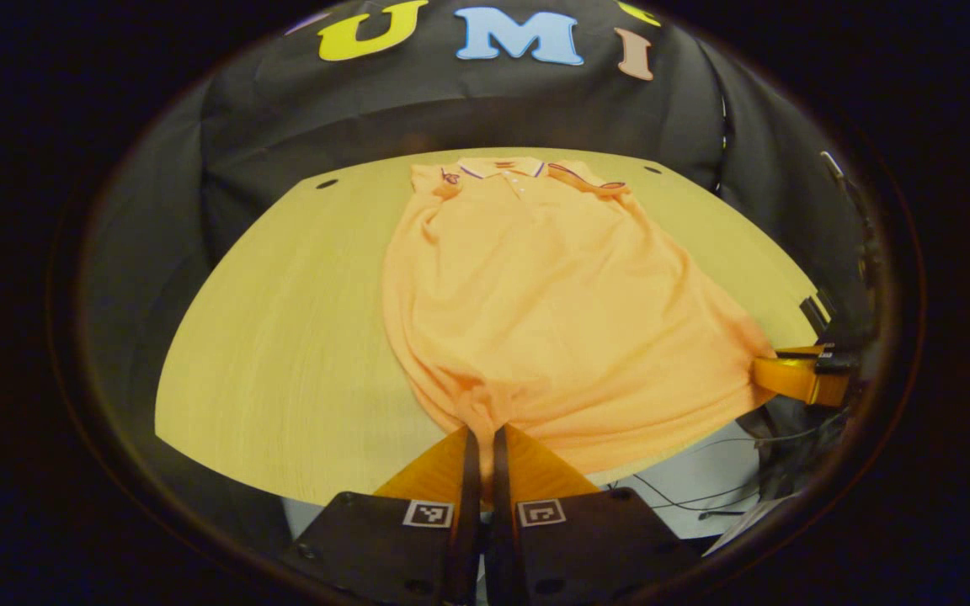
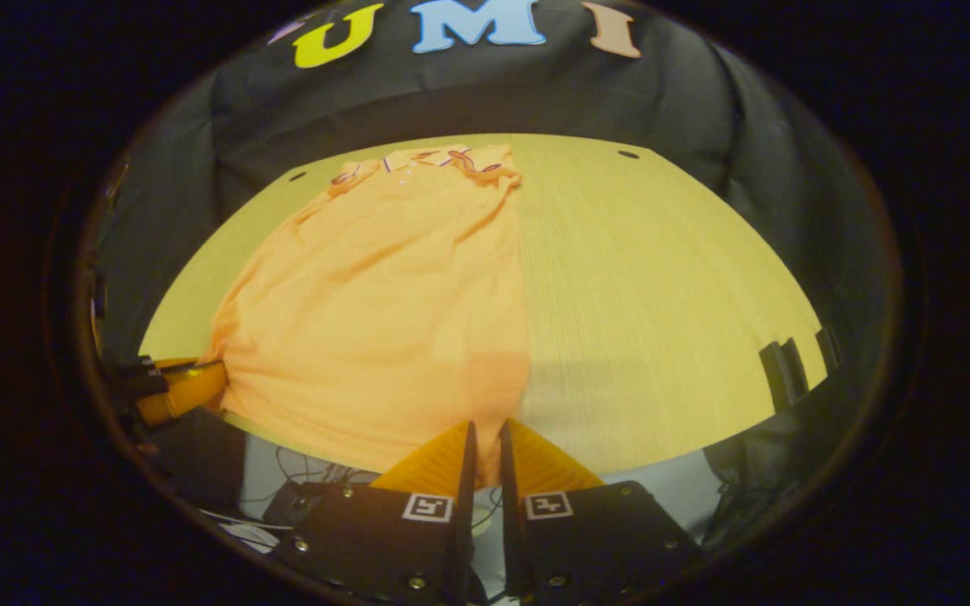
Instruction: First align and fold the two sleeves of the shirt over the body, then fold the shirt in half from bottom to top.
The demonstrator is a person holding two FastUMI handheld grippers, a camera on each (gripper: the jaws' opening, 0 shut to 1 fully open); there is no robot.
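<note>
An orange polo shirt [image 1: 535, 295] lies on the yellow wooden table [image 1: 283, 337], collar at the far edge and both sleeves tucked in over the body near the collar. My left gripper [image 1: 485, 433] is shut on the near hem at its left corner, the cloth bunching into the fingers. In the left gripper view, my right gripper [image 1: 792, 374] pinches the hem's other corner at the right. In the right gripper view the shirt [image 2: 384, 303] spreads to the left; my right gripper [image 2: 485, 429] is shut on the hem corner, and my left gripper [image 2: 186, 385] holds the far left corner.
Past the table's near edge [image 1: 350, 492] lies a pale floor with thin dark cables [image 1: 687, 497]. Small dark holes [image 1: 327, 183] mark the tabletop's far corners. Two dark clamps [image 2: 784, 370] sit at the table's right edge. The bare right half of the table [image 2: 662, 295] stretches beside the shirt.
</note>
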